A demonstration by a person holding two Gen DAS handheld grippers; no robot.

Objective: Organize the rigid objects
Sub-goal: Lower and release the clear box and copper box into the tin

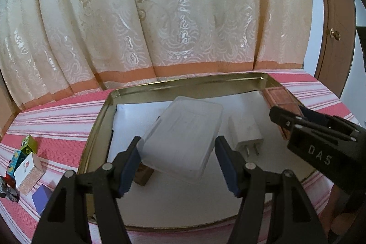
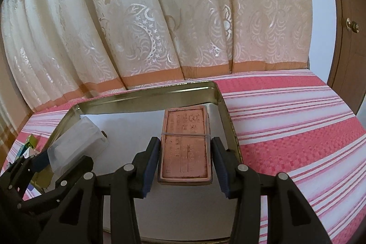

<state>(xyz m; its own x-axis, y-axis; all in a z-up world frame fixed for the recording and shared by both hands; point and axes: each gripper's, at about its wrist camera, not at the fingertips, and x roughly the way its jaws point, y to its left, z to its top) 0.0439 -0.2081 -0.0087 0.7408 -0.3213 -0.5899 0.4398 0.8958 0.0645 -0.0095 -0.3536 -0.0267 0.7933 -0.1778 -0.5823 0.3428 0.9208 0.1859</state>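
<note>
A gold metal tin with a white lining lies open on the striped cloth. My left gripper is shut on a translucent plastic box, held tilted over the tin's middle. A white plug charger lies in the tin right of it. My right gripper straddles a pink rectangular box with a rubber band, lying along the tin's right wall; its pads sit at the box's sides with slight gaps. The right gripper also shows in the left wrist view.
Several small boxes sit on the cloth left of the tin: a green one, a white-and-pink one, a purple one. A small brown block lies under the plastic box. A curtain hangs behind; a wooden door stands at right.
</note>
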